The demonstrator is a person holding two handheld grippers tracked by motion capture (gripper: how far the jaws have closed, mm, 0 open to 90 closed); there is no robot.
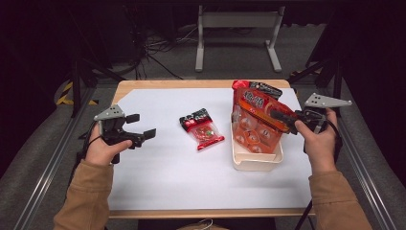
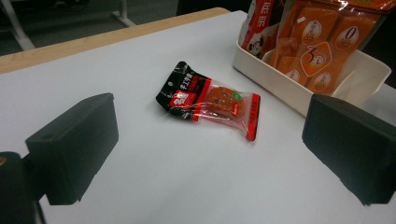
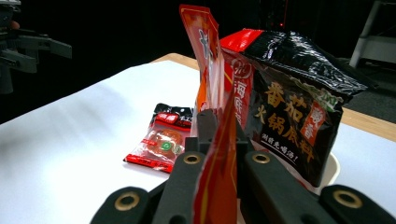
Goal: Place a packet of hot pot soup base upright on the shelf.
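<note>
Pinching orange snack bag [image 3: 215, 154] — right gripper [image 3: 218, 122] jaws (left gripper [image 2: 210, 154] wide)

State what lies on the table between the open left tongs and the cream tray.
A small red-and-black snack packet on bare white tabletop, seen from the high view.

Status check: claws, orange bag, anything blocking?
Right claw shut on orange bag, standing in cream bin. Left claw open, empty. Small packet lying clear, nothing blocking.
</note>
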